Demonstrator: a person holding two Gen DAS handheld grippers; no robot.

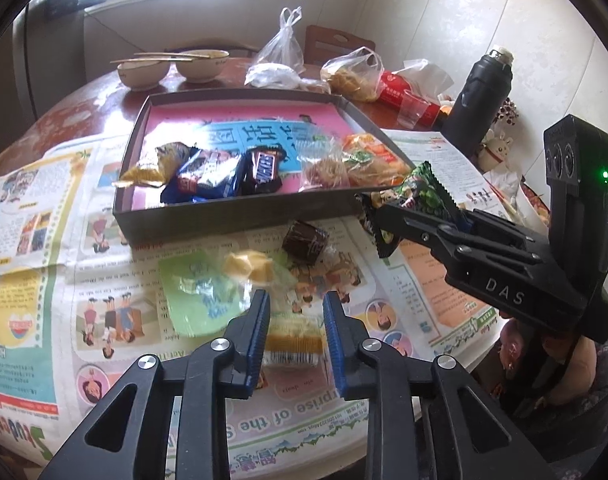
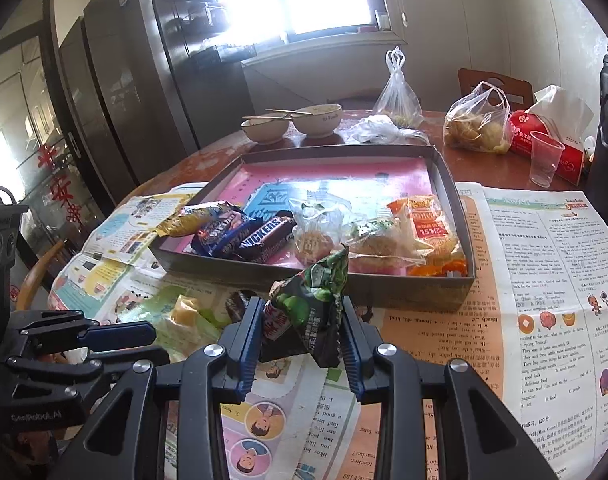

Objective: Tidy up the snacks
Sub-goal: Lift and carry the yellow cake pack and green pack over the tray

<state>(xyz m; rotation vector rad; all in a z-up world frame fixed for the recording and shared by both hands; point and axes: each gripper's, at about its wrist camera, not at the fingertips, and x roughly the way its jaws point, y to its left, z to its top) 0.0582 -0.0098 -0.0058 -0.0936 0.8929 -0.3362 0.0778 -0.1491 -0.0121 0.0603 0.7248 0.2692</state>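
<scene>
Here the right gripper's (image 2: 300, 340) fingers pinch the green packet (image 2: 309, 312); the left's (image 1: 296, 334) clamp the yellow-striped packet (image 1: 292, 340).

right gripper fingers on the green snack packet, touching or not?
Touching. Right wrist view: both fingers press the sides of the green snack packet, which is pinched and lifted off the newspaper, in front of the box.

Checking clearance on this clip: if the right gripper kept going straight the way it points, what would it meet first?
Probably the near wall of the box, just ahead of the green snack packet the right gripper holds, though depth is unclear.
</scene>
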